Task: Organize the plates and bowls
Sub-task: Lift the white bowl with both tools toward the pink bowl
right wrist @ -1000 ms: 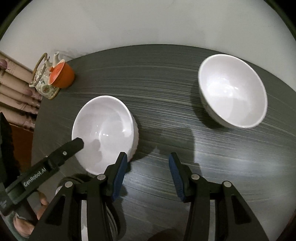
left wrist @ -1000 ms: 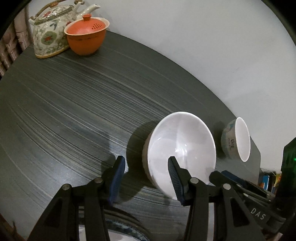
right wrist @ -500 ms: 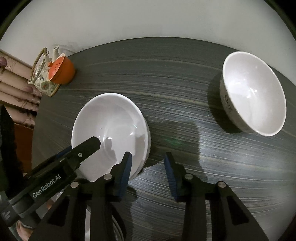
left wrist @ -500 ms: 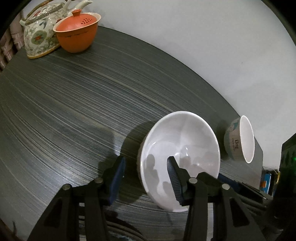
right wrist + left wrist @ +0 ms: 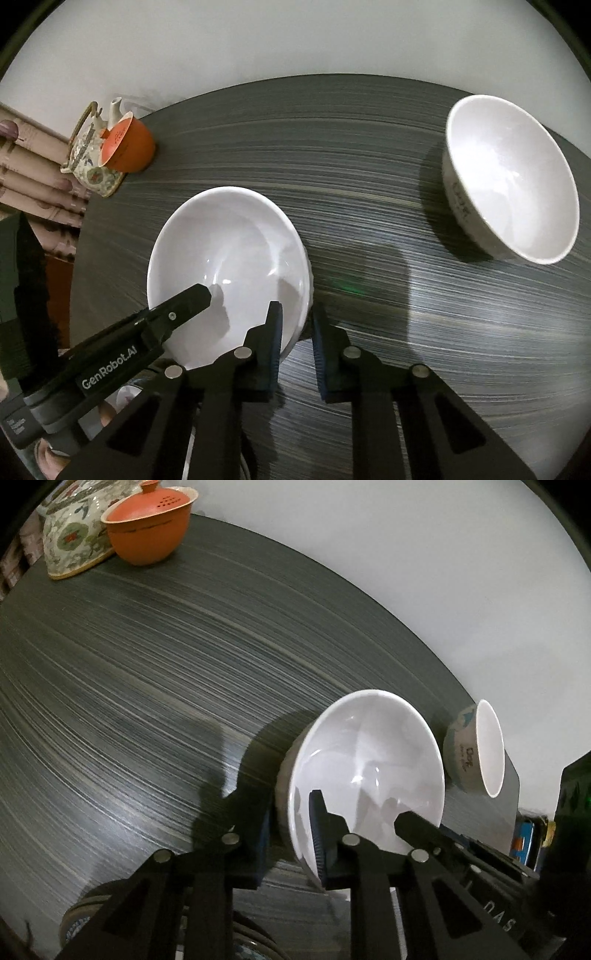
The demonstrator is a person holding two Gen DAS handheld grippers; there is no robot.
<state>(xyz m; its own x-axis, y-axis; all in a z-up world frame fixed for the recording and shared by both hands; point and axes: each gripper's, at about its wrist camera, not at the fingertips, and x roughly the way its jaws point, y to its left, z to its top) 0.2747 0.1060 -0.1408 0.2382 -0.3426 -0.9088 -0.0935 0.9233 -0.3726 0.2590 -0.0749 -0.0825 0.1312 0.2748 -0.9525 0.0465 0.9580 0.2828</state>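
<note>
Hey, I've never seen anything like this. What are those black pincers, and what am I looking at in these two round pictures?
There is no robot here. A person holds a two-finger clamp in each hand, and each clamp carries a wide-angle camera that looks along its fingers, hence the round, bent pictures. One picture is from the left gripper, the other from the right gripper. On the dark table stand a white bowl, a second bowl with lettering, a teapot and an orange cup with a lid. Both grippers straddle the white bowl's rim on opposite sides, one finger inside and one outside. The right is shut on it, and the left's jaws are closing around it.
</note>
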